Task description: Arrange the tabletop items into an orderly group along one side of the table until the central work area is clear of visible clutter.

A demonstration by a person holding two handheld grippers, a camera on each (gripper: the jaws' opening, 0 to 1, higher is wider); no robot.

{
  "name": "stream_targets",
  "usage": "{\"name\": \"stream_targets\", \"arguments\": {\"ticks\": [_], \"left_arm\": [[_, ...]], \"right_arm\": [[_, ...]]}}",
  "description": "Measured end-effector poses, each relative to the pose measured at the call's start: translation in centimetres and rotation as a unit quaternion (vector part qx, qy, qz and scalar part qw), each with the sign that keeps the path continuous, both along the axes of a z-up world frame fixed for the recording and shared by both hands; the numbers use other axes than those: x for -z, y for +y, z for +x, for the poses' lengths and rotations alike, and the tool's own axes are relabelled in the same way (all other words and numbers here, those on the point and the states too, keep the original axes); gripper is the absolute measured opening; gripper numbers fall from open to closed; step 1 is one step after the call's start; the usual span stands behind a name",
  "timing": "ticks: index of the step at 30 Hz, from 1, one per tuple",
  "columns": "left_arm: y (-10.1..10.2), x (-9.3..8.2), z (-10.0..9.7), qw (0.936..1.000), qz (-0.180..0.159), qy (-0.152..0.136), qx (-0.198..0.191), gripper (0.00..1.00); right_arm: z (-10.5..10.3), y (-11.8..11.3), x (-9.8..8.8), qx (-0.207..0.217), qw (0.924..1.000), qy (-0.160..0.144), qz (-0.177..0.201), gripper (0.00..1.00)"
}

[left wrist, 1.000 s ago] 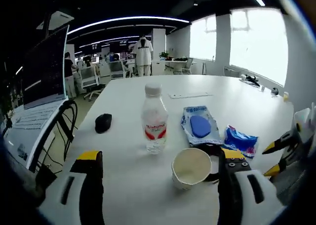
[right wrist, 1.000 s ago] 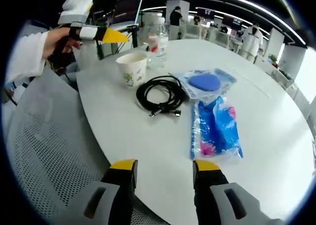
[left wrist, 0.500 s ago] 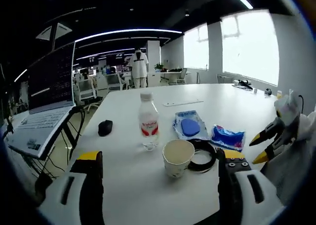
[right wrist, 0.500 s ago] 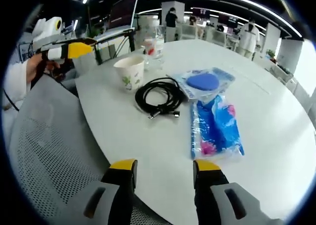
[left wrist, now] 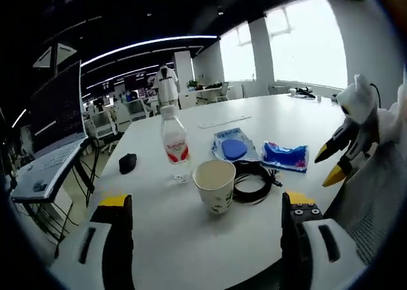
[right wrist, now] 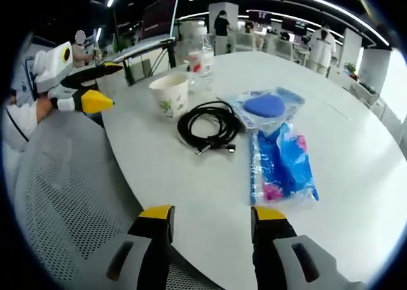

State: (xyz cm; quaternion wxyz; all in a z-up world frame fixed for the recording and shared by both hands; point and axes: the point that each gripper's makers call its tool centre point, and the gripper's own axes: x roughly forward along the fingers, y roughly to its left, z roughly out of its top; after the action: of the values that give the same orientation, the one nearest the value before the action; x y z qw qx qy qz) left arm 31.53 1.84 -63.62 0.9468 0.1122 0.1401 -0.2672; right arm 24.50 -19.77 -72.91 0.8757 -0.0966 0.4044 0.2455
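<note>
A smooth white round table (left wrist: 191, 239) is being shown with a clear plastic bottle (left wrist: 174, 144), a paper cup (left wrist: 215, 184), a coiled black cable (right wrist: 210, 126), a glossy pouch (right wrist: 264, 107) holding a blue oval, and a crinkled blue packet (right wrist: 282, 165). Compared with a second ago, the left gripper (left wrist: 206, 207) is being viewed from farther back, and the items appear smaller. All items are lying ahead of both grippers, untouched. Both the left and right gripper (right wrist: 212, 215) jaws are being held wide apart, empty.
</note>
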Motion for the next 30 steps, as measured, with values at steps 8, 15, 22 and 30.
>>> {"name": "stream_targets", "arguments": {"ticks": [8, 15, 22, 30], "left_arm": [[0.3, 1.2, -0.1, 0.9996, 0.016, 0.020, 0.009, 1.00], [0.5, 1.8, -0.1, 0.9992, 0.005, 0.041, 0.003, 1.00], [0.4, 1.6, -0.2, 0.9992, -0.004, 0.039, 0.004, 0.96], [0.2, 1.6, -0.2, 0.9992, -0.011, 0.038, 0.008, 0.97]], "right_arm": [[0.4, 0.1, -0.5, 0.018, 0.9994, -0.002, 0.029, 0.49], [0.7, 1.1, -1.6, 0.012, 0.9984, -0.016, 0.053, 0.50], [1.8, 3.6, -3.7, -0.007, 0.9956, -0.023, 0.090, 0.62], [6.1, 7.8, -6.8, -0.048, 0.9906, -0.053, 0.117, 0.69]]}}
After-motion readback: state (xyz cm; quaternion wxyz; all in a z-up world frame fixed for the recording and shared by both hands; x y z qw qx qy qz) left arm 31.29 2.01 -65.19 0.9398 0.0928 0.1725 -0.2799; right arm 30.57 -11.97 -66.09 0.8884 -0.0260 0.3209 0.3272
